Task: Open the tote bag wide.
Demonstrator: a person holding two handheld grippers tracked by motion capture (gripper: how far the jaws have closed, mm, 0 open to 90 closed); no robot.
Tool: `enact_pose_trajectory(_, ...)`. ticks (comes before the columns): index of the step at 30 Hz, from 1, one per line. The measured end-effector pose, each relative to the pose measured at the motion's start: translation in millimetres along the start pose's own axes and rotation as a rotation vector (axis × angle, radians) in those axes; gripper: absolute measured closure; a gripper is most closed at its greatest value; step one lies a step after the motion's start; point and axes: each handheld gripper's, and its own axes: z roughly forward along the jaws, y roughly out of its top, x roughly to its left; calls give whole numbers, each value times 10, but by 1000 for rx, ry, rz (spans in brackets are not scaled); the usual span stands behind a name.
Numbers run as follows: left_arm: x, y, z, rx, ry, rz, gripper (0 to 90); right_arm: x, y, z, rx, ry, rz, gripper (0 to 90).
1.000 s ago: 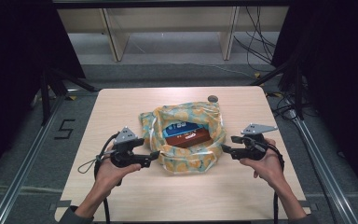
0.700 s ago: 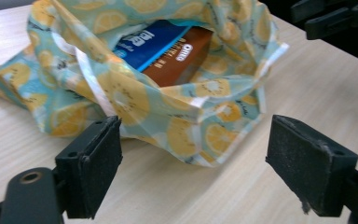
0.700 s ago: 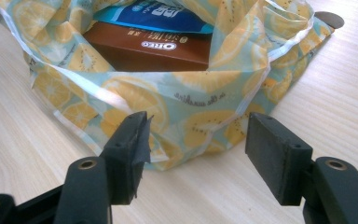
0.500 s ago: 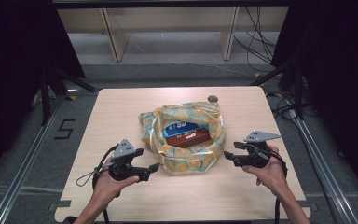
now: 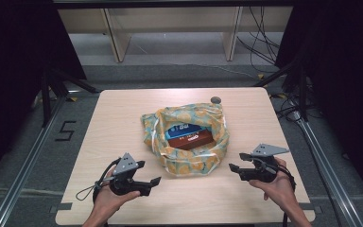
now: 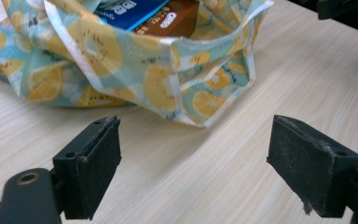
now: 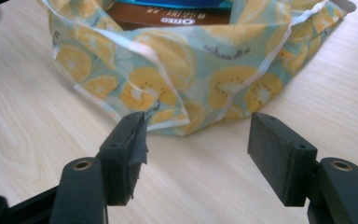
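Observation:
A cloth bag (image 5: 185, 142) printed with orange and kiwi slices lies open in the middle of the table. Inside it are a blue box (image 5: 185, 128) and a brown box (image 5: 191, 139). My left gripper (image 5: 149, 173) hovers near the table's front left and points at the bag (image 6: 121, 60). Its jaws have just been opening and stand open (image 6: 193, 140) with nothing between them. My right gripper (image 5: 236, 163) is at the front right, a short way from the bag (image 7: 182, 60). Its jaws have also just been opening and hold nothing (image 7: 198, 126).
A small grey round object (image 5: 215, 100) sits on the wooden table (image 5: 123, 109) just behind the bag. Bare wood lies between each gripper and the bag. Pale shelf legs (image 5: 116, 40) stand beyond the far edge, with cables on the floor at right.
Both hands have drawn back from the bag's sides toward the near edge of the table, and both pairs of jaws now stand clear of the cloth. The bag has not moved.

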Motion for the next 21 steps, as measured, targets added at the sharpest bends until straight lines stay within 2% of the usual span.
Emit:
enact_pose_trajectory(1,5,-17,-5,-6,5,14,161,-5,-15,-5,4,-2,-17,375)
enact_pose_trajectory(2,-4,-39,-7,-19,13,10,162,16,-34,-10,12,-1,-4,371)
enact_pose_trajectory(3,1,-55,-15,-17,23,24,162,26,-54,-8,-1,-8,-8,366)
enact_pose_trajectory(4,-16,-75,-24,-10,27,9,162,18,-68,-4,-12,-8,-29,364)
enact_pose_trajectory(7,-20,-108,-21,-25,30,23,162,54,-122,-4,-7,-2,-17,360)
enact_pose_trajectory(9,-21,-153,-14,-13,18,29,161,78,-140,-7,-1,5,1,357)
enact_pose_trajectory(10,-34,-169,-8,-16,24,19,161,75,-173,4,10,19,-22,355)
enact_pose_trajectory(11,-26,-189,-5,-9,22,33,161,77,-194,5,14,6,-29,355)
enact_pose_trajectory(12,-38,-236,10,-11,25,47,157,114,-219,9,16,9,6,354)
enact_pose_trajectory(13,-38,-236,10,-11,25,47,156,111,-235,11,24,13,-5,354)
enact_pose_trajectory(14,-62,-288,14,-7,40,27,155,122,-251,1,31,10,4,354)
enact_pose_trajectory(15,-43,-304,18,-12,35,53,155,110,-264,10,16,5,-21,353)
enact_pose_trajectory(16,-57,-328,27,-19,38,21,156,118,-276,-1,19,4,-8,352)
enact_pose_trajectory(17,-56,-346,33,-15,46,6,155,120,-283,-10,21,8,-6,352)
enact_pose_trajectory(18,-56,-346,33,-15,46,6,155,120,-283,-10,21,8,-6,352)
enact_pose_trajectory(19,-29,-363,33,-7,52,31,155,109,-303,-10,1,5,-22,349)
enact_pose_trajectory(20,-45,-380,43,-3,52,-3,155,107,-312,-11,6,22,-23,349)
enact_pose_trajectory(21,-45,-380,43,-3,52,-3,155,144,-330,-18,6,11,9,349)
